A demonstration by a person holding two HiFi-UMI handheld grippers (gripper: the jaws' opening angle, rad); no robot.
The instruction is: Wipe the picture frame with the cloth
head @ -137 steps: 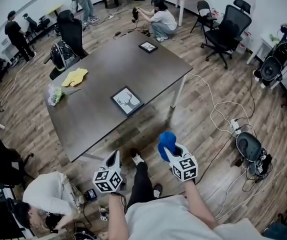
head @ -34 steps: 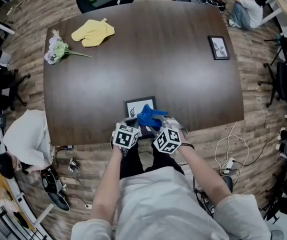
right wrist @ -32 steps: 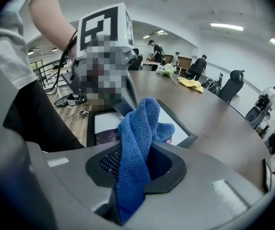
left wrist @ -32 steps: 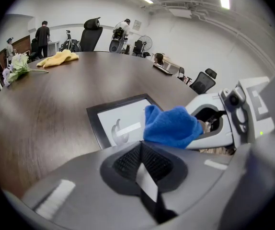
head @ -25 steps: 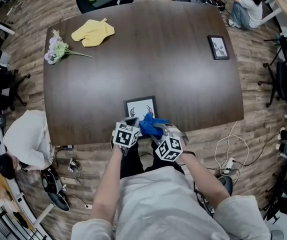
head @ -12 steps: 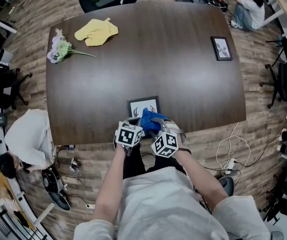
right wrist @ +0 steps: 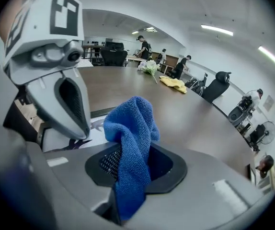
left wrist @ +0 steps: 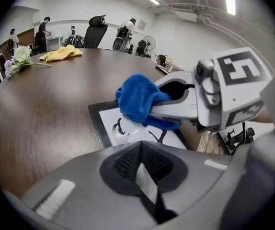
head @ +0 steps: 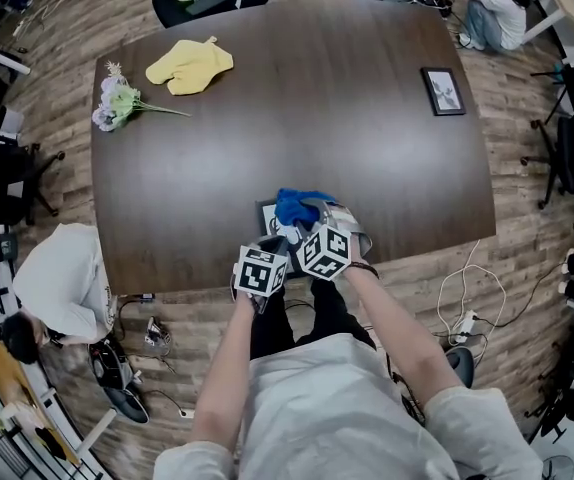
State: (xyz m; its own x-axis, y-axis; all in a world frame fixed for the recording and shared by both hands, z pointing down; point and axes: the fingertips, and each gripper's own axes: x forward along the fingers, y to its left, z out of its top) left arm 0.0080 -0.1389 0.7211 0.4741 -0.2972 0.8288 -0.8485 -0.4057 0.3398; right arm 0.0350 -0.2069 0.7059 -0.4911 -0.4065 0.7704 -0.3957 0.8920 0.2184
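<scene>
**Cloth over the frame, left gripper standing by**

Your left gripper [left wrist: 141, 159] is nearest you, at the front edge of the desk [head: 287, 128]; its fingers [left wrist: 89, 186] are pressed together with nothing visible between them; they point at the near side of the picture frame [left wrist: 128, 131], probably to steady it against sliding while you rub, though I cannot tell whether they touch it.

Just beyond, your right gripper [right wrist: 132, 169] has its fingers [right wrist: 195, 176] clamped on the blue cloth [right wrist: 130, 138]; a loose bunch stands proud of the tips, so fabric rather than plastic would meet the glass.

The frame lies flat close to the desk's front edge, within easy reach; the cloth is held over its far part, while its left side shows uncovered; I judge the wipe is under way and not finished.

Farther off and well apart, a second small frame [head: 444, 90] lies toward the right side; a yellow cloth [head: 189, 65] and a bunch of flowers [head: 117, 98] lie at the far left corner, out of your way.
</scene>
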